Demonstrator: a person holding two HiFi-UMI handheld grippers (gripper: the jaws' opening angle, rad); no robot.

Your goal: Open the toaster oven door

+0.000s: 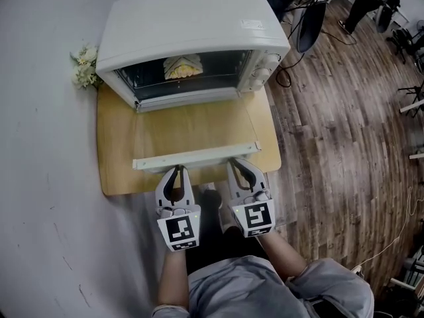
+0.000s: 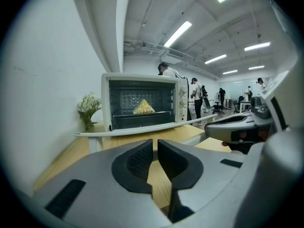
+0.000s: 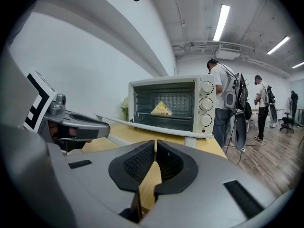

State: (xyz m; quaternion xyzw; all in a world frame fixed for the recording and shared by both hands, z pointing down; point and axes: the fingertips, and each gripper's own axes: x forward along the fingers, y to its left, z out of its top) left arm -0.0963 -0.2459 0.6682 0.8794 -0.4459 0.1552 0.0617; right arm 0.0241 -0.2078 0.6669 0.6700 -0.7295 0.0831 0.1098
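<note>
The white toaster oven [image 1: 192,25] stands on a small wooden table [image 1: 116,171], and its glass door [image 1: 192,128] lies folded down flat toward me. The door's white handle bar [image 1: 195,156] runs along the near edge. A yellow wedge of food [image 1: 182,66] sits on the rack inside. My left gripper [image 1: 177,171] points at the handle just below it, with only a narrow gap between its jaws and nothing in them. My right gripper [image 1: 240,164] is beside it, jaws together and empty. The left gripper view shows the oven [image 2: 142,101] straight ahead beyond the left gripper [image 2: 155,151]. The right gripper view shows the oven [image 3: 166,103] past the right gripper [image 3: 155,151].
A small bunch of flowers [image 1: 85,65] stands at the oven's left, against the white wall. Wood floor [image 1: 331,144] with cables lies to the right of the table. Several people [image 3: 223,103] and office chairs are farther back in the room.
</note>
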